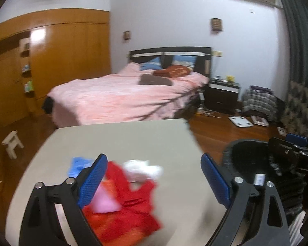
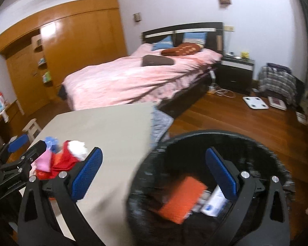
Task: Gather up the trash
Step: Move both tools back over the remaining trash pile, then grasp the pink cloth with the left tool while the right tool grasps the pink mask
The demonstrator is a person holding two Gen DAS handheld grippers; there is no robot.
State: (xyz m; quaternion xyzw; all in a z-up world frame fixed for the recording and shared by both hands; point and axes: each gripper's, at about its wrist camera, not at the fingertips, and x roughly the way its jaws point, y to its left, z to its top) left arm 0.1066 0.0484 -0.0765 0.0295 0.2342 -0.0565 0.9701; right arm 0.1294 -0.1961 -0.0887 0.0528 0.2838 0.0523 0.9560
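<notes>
Each gripper, left gripper (image 1: 154,181) and right gripper (image 2: 154,176), has 2 black triangular-cutout arms, silver screws, and blue textured pads (image 1: 91,181).

My claws carry blue, fine-textured pads (image 2: 86,174) on black arms, and below them the beige table (image 1: 133,139) holds a heap of red wrapping (image 1: 131,211), a pink sheet (image 1: 104,201), a white crumpled tissue (image 1: 141,169) and a blue scrap (image 1: 77,165). My black bin (image 2: 256,145) shows an orange packet (image 2: 181,197) and a white carton (image 2: 214,202) with blue print. Behind lie a pink bed cover (image 2: 129,80), blue pillows (image 2: 162,42), a rust-red cushion (image 2: 182,50) with paler dots, an orange-brown wardrobe (image 1: 67,57) and a reddish wooden floor (image 2: 225,121).
</notes>
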